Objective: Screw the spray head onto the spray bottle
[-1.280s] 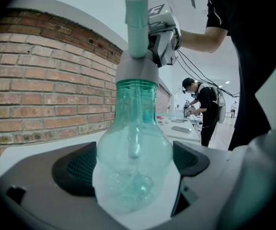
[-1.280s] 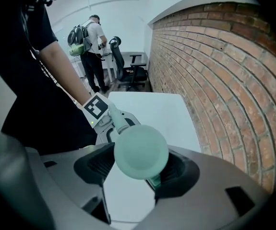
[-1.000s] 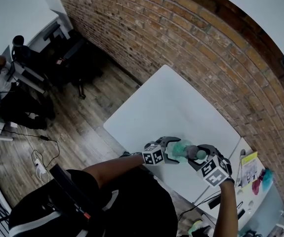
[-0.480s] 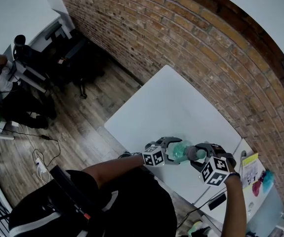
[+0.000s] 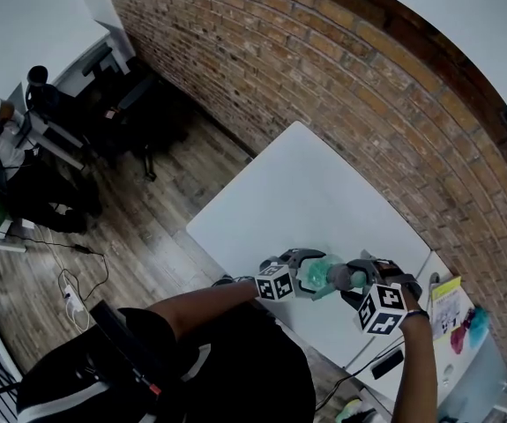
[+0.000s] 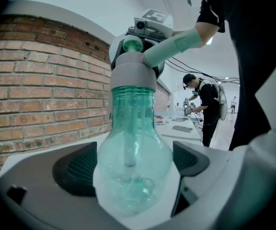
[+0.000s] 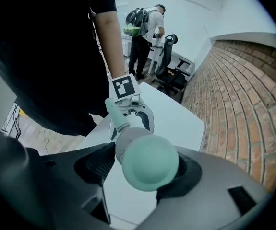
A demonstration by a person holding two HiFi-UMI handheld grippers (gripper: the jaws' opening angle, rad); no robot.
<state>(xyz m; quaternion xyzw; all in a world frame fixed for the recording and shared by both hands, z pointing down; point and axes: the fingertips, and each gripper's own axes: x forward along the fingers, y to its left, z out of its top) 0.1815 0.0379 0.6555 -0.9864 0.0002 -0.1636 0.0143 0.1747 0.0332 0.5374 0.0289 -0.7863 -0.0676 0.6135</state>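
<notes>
While the left gripper (image 5: 304,270) pinches the green bottle (image 6: 133,162) & the right gripper (image 5: 359,280) pinches the spray head (image 7: 150,162) on its neck, over the white table (image 5: 324,192), it looks like the twisting step; next prob. more turns w/ the bottle held steady.

— Head view?
— From high overhead, steeply down on the table (image 5: 324,192); wall (image 5: 324,69) along the top; left gripper (image 5: 310,267) and right gripper (image 5: 356,278) small, low centre.
— Gripper views?
— Both very near, along own jaws. Left: hard against the bottle (image 6: 130,147), facing the right gripper, wall at left. Right: the opposite way, past the spray head (image 7: 150,164) to the left gripper.
— Shared?
— Spray head and wall in all three.
</notes>
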